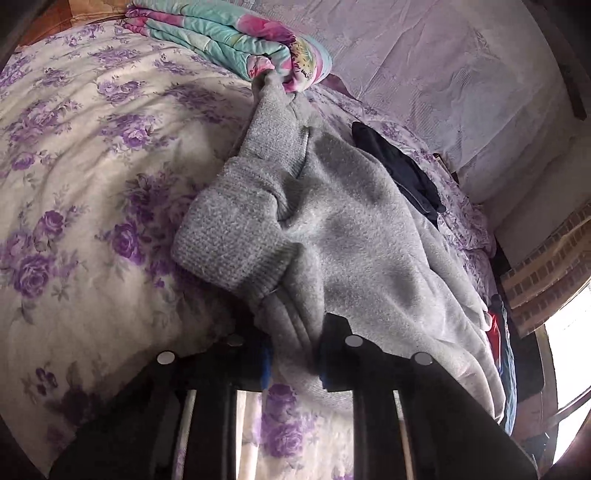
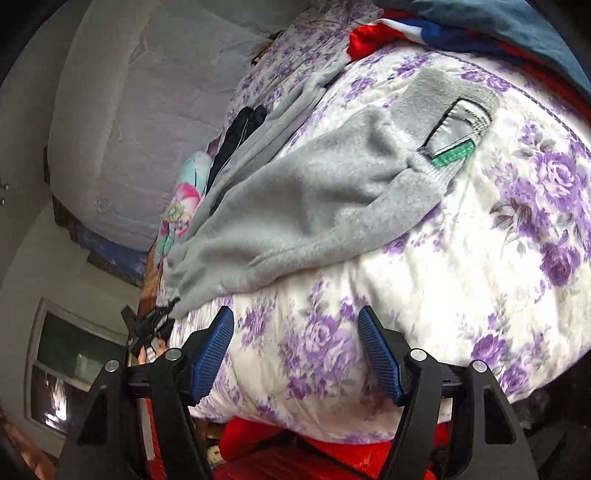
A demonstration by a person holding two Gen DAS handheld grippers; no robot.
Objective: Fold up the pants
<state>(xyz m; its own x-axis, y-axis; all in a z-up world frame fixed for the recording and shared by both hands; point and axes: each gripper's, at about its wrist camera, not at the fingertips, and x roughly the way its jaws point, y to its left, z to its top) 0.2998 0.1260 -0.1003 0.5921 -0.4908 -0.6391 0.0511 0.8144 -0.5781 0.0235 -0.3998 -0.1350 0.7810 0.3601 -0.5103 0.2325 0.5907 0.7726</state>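
Note:
Grey fleece pants (image 1: 332, 229) lie on the floral bedspread (image 1: 92, 184). In the left wrist view my left gripper (image 1: 295, 365) is shut on a fold of the grey cloth near a ribbed cuff (image 1: 236, 251), holding it just above the bed. In the right wrist view the pants (image 2: 314, 199) stretch across the bed with the waistband and its label (image 2: 454, 129) at the right. My right gripper (image 2: 295, 354) is open and empty, over bare bedspread below the pants. The left gripper shows small at the left (image 2: 151, 325), holding the far end.
A folded floral quilt (image 1: 236, 40) lies at the bed's head. A dark garment (image 1: 402, 166) lies beyond the pants. Red and blue clothes (image 2: 406, 29) are piled at the bed's far edge. A wall (image 2: 129, 110) runs along one side. A red cloth (image 2: 295, 454) sits below the bed edge.

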